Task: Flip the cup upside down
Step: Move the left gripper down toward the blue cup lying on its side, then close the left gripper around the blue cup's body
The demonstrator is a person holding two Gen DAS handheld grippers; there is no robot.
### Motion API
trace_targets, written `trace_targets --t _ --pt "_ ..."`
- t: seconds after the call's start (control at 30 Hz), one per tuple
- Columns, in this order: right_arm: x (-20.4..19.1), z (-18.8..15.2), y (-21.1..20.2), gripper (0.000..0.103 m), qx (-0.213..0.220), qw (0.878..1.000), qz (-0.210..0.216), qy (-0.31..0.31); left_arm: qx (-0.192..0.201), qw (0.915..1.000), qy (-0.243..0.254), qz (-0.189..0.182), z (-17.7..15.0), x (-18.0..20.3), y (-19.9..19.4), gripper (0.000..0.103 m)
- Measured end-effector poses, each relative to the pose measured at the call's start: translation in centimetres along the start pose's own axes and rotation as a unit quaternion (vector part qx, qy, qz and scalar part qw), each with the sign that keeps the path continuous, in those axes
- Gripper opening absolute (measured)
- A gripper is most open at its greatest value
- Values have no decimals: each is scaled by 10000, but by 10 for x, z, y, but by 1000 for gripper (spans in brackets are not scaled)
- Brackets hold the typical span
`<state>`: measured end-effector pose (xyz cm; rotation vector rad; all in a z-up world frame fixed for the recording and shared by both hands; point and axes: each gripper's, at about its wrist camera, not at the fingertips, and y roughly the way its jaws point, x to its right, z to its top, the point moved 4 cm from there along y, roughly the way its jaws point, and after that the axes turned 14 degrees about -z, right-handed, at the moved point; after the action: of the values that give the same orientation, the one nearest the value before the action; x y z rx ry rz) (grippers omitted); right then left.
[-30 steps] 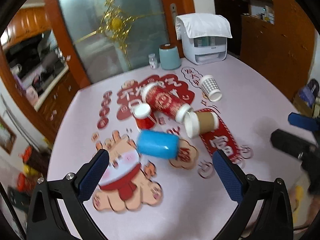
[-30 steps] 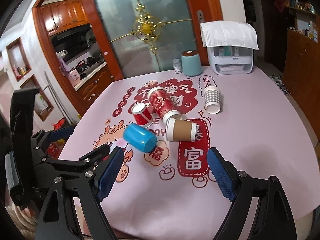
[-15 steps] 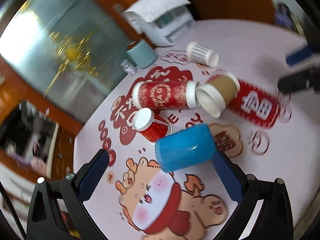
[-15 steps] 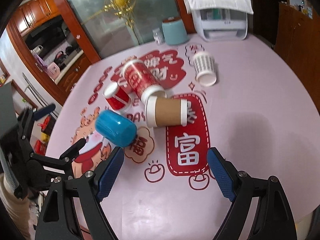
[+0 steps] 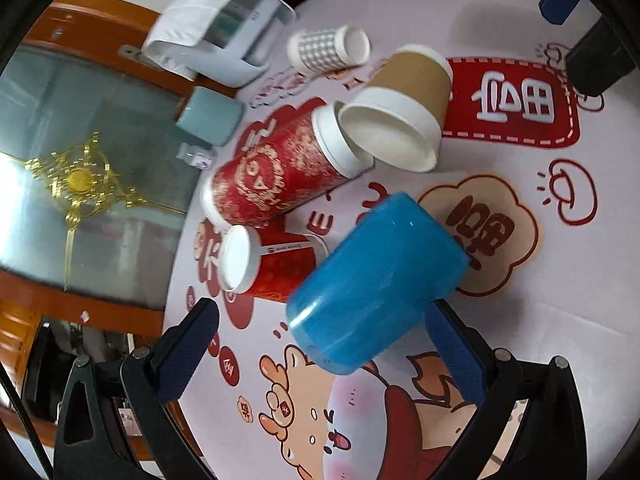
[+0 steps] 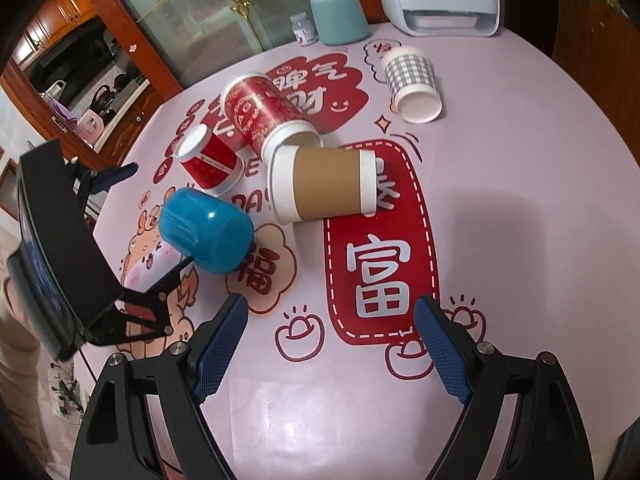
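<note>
Cups lie scattered on their sides across a pink table covered with red and cartoon prints. Nearest the left gripper is the blue cup, a smooth plastic tumbler lying tilted on its side between the gripper's blue pads. Its jaws are spread wide; the right-hand pad sits just beside or against the cup's lower edge, though whether it truly touches is hard to judge from the left wrist view, and the other pad stands well clear. From the right wrist view the same blue cup rests on the table with its closed end toward the left gripper, whose black frame reaches in from the left.

Beyond the blue cup, a small red cup lies on its side with its white rim facing left. A tall red cup with gold pattern lies behind it, its mouth touching the rim of a brown cup that has a white band and lies with its open mouth toward the left wrist camera. A checked cup lies apart from these, nearer the far edge. At the back of the table stand a teal canister, a small white bottle and a white appliance draped with a cloth.

The right gripper hovers over the red banner print near the table's front, jaws wide apart and holding nothing.
</note>
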<state>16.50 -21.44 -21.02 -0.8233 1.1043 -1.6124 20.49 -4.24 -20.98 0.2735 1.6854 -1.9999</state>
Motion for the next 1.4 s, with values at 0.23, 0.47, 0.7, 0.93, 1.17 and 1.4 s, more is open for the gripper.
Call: trace_targets --t 0.23,0.47,0.7,0.93,1.17,1.4 --pt "1 -2 20 86 -236 9997 -78 10 -429 9980 78 -460 8 -2 37 101" --pt "6 -5 28 86 -309 9994 -128 31 -556 9959 331 -629 21 10 52 78" --pt "13 -7 28 86 -324 9993 -115 113 -1046 9831 -693 -1334 30 -11 56 72" --pt "18 -10 22 86 -285 9994 -74 199 -1544 9422 -2236 -1962 31 -41 50 66" --pt "22 -14 11 86 -202 9995 4 223 -1705 9070 -3142 -2225 13 -28 20 63" --pt "29 -18 2 86 -146 9993 81 343 -897 8941 -3795 -2203 18 -14 -26 62"
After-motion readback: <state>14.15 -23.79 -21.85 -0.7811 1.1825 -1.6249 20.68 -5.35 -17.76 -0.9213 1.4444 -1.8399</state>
